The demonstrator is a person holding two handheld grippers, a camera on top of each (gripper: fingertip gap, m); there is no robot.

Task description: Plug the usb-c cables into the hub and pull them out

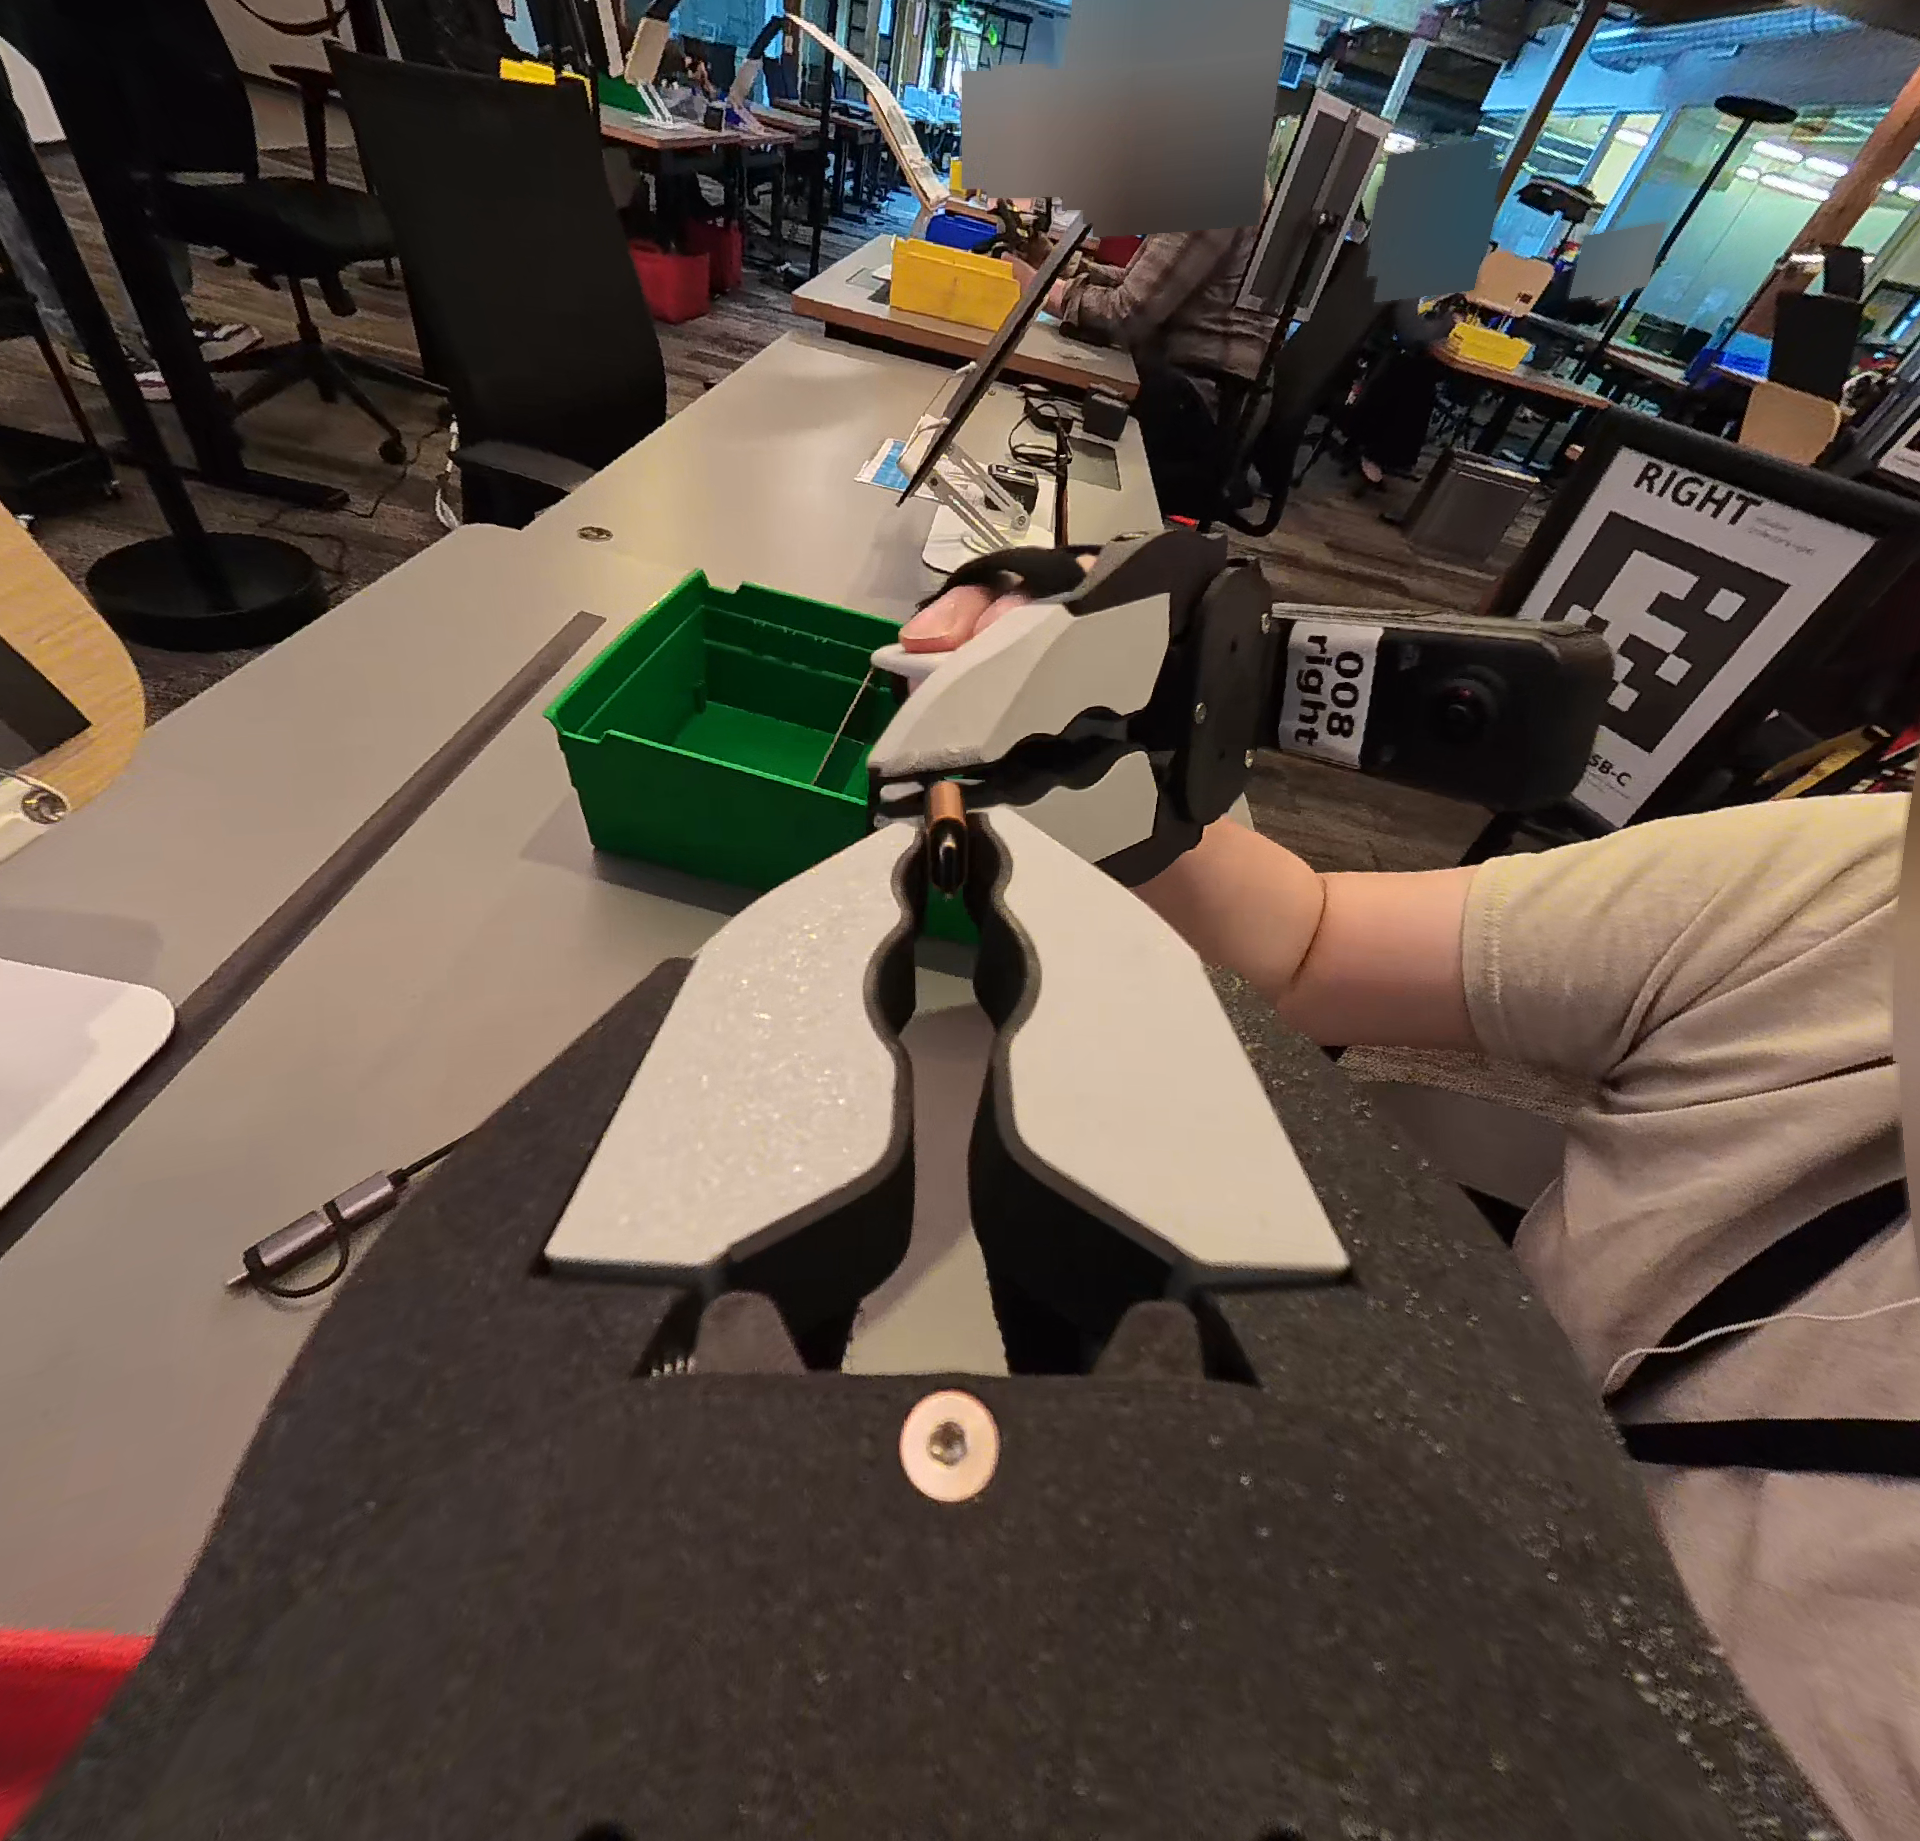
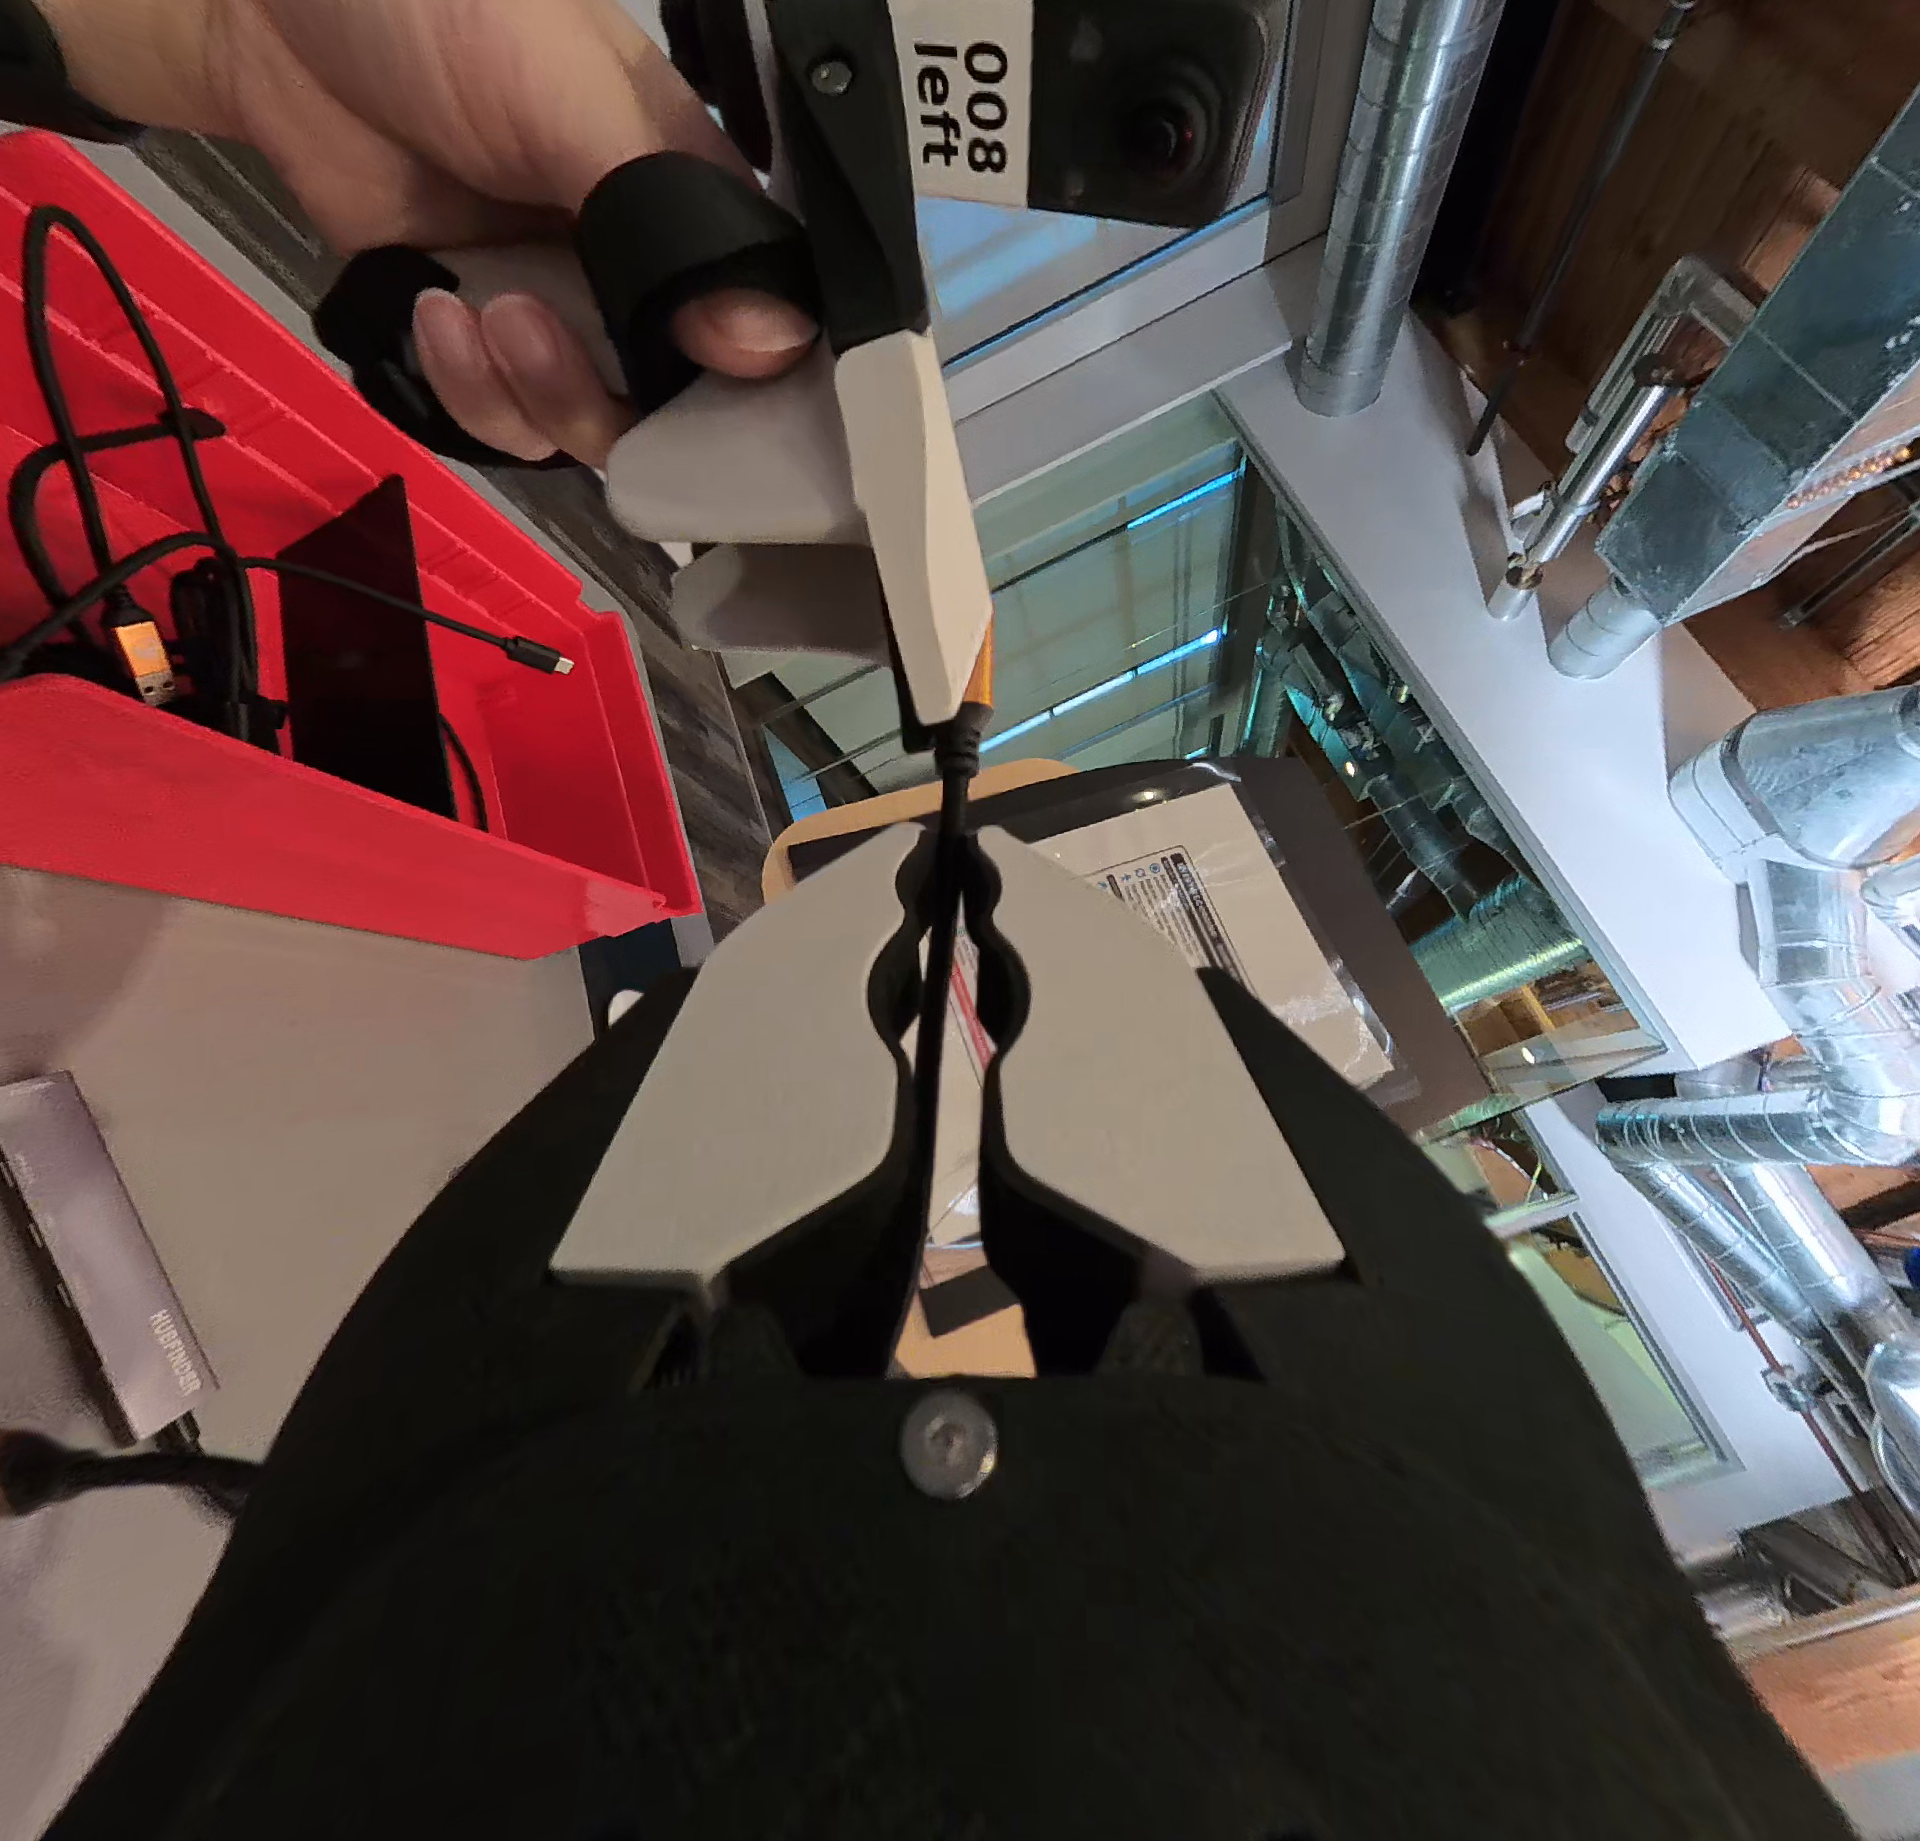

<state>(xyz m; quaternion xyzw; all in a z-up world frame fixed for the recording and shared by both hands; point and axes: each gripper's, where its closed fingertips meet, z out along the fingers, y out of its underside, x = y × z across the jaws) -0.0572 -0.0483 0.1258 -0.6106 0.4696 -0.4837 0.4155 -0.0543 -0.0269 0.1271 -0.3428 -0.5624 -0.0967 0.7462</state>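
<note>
1. The left gripper (image 1: 948, 861) is squeezing the orange plug (image 1: 945, 827) of a cable above the grey table (image 1: 312, 752).
2. The right gripper (image 2: 948, 856) is pinching that black cable (image 2: 940, 960).
3. The grey hub (image 2: 99, 1261) is lying on the table, near the red bin (image 2: 312, 856).

Open-plan workshop; rows of desks (image 1: 665, 129), exposed ducts (image 2: 1392, 160).

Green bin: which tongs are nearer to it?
Right. The right tongs hang over the green bin's near right corner, shut on the black cable. The left tongs sit just short of its front wall, gripping the orange plug.
</note>
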